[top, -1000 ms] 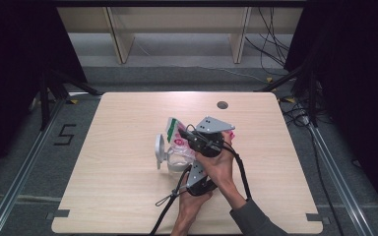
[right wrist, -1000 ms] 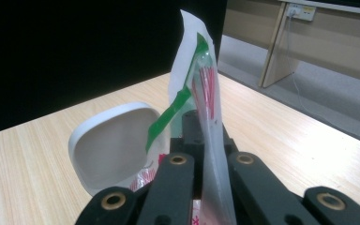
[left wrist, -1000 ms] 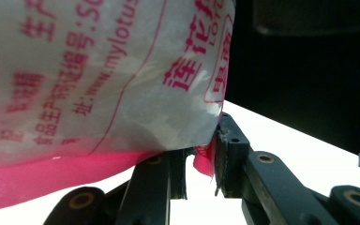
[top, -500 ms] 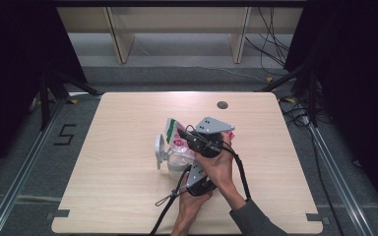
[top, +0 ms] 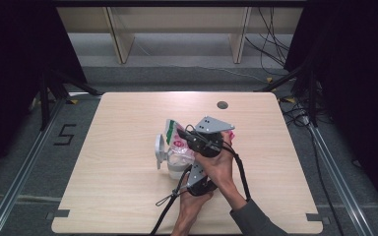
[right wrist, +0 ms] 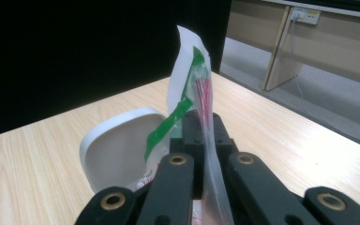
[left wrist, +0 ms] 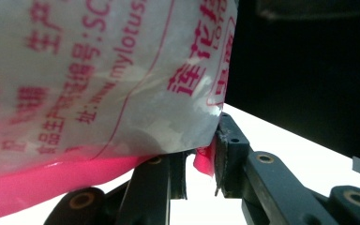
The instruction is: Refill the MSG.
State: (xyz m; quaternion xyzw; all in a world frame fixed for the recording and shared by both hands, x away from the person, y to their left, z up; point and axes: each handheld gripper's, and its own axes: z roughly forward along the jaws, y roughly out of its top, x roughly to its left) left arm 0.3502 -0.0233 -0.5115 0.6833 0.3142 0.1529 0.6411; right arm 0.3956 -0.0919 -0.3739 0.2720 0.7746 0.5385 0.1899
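Near the centre of the table, the plastic bag sits over a clear container whose white lid stands open at its 9 o'clock; a dark round hole lies well apart at 1 o'clock. The left gripper is clamped on the bag's pink bottom seam, its view showing red Chinese print and "mylotus". The right gripper is closed on the bag's upright green-striped edge, with the lid just beyond at 10 o'clock.

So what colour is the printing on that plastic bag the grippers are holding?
Red lettering on the translucent white bag, with a pink bottom edge; a green strip shows near its top. Clearest in the left gripper view.
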